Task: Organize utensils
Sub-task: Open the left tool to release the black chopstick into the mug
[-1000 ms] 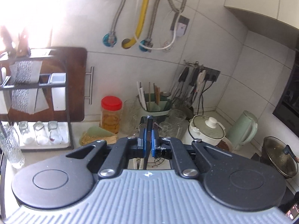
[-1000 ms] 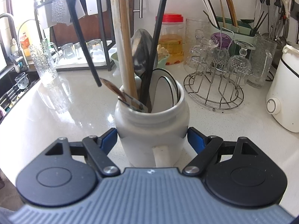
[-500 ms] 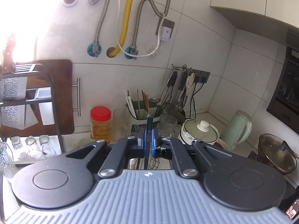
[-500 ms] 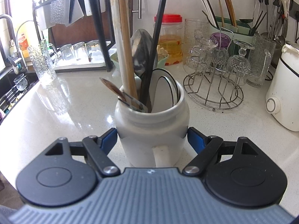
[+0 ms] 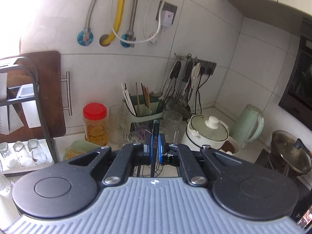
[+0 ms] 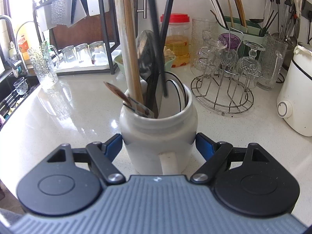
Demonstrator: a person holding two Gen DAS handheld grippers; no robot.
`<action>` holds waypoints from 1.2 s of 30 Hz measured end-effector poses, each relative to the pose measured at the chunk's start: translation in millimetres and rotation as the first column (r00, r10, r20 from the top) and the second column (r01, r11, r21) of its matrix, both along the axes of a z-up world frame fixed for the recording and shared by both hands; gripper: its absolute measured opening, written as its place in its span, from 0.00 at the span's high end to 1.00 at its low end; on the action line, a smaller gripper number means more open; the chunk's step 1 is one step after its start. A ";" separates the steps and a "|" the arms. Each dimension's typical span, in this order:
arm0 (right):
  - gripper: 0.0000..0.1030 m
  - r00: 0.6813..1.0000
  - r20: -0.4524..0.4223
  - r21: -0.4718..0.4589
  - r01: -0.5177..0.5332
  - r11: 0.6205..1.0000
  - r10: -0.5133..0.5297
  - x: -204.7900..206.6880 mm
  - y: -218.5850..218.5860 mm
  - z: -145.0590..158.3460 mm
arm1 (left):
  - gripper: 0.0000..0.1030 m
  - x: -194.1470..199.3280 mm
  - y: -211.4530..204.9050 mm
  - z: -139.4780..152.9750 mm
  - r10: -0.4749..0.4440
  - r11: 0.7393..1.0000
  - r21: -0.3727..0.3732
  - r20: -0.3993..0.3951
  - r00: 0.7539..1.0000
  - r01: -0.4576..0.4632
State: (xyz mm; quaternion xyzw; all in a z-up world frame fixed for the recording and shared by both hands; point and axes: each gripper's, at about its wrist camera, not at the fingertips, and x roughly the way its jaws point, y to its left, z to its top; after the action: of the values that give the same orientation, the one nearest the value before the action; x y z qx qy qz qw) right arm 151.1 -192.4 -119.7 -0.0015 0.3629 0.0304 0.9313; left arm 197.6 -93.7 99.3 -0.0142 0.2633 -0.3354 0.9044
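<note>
While the jar (image 6: 158, 130) on the tabletop (image 6: 78, 109) is clamped by the right hand-held gripper (image 6: 158, 146), a black stick (image 5: 155, 134) is pinched in the left hand-held gripper (image 5: 154, 149), not yet put away.

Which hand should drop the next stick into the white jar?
The left gripper: it pinches a thin dark utensil. The right gripper is busy clamping the white ceramic jar.
</note>
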 end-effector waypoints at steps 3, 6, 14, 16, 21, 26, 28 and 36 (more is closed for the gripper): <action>0.18 1.000 0.000 0.000 -0.001 1.000 0.001 0.0 -0.4 0.1 | 0.94 7.4 -8.1 -9.9 -0.005 1.000 0.029 -0.002 1.000 0.005; 0.18 1.000 0.000 0.001 -0.004 1.000 0.004 0.4 -1.1 0.1 | 0.94 14.4 -13.4 -19.4 -0.014 0.999 0.040 -0.028 1.000 0.015; 0.18 1.000 0.001 0.003 -0.013 1.000 0.013 2.3 -1.9 -0.2 | 0.94 21.5 -24.3 -40.9 -0.028 0.996 0.082 -0.066 0.997 0.033; 0.18 1.000 0.002 0.003 -0.017 1.000 0.017 3.1 -2.3 -0.2 | 0.94 21.6 -27.5 -46.0 -0.032 0.995 0.089 -0.078 0.996 0.039; 0.18 1.000 0.002 0.004 -0.025 1.000 0.025 3.6 -2.9 -0.1 | 0.94 23.5 -36.1 -62.3 -0.041 0.991 0.120 -0.111 0.993 0.054; 0.18 1.000 0.003 0.005 -0.030 1.000 0.030 3.9 -3.4 0.1 | 0.94 26.6 -44.9 -79.0 -0.047 0.987 0.144 -0.151 0.987 0.070; 0.18 1.000 0.003 0.005 -0.031 1.000 0.031 3.9 -3.5 0.1 | 0.94 27.3 -48.0 -84.7 -0.048 0.985 0.157 -0.162 0.986 0.074; 0.18 1.000 0.004 0.005 -0.030 1.000 0.030 3.7 -3.1 -0.1 | 0.97 34.6 -55.3 -115.0 -0.036 0.979 0.181 -0.283 0.958 0.090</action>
State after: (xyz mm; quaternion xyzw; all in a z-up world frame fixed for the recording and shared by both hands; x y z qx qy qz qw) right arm 154.8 -195.5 -119.8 -0.0046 0.3609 0.0453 0.9315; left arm 232.2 -149.0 -15.6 0.0346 0.4194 -0.3318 0.8443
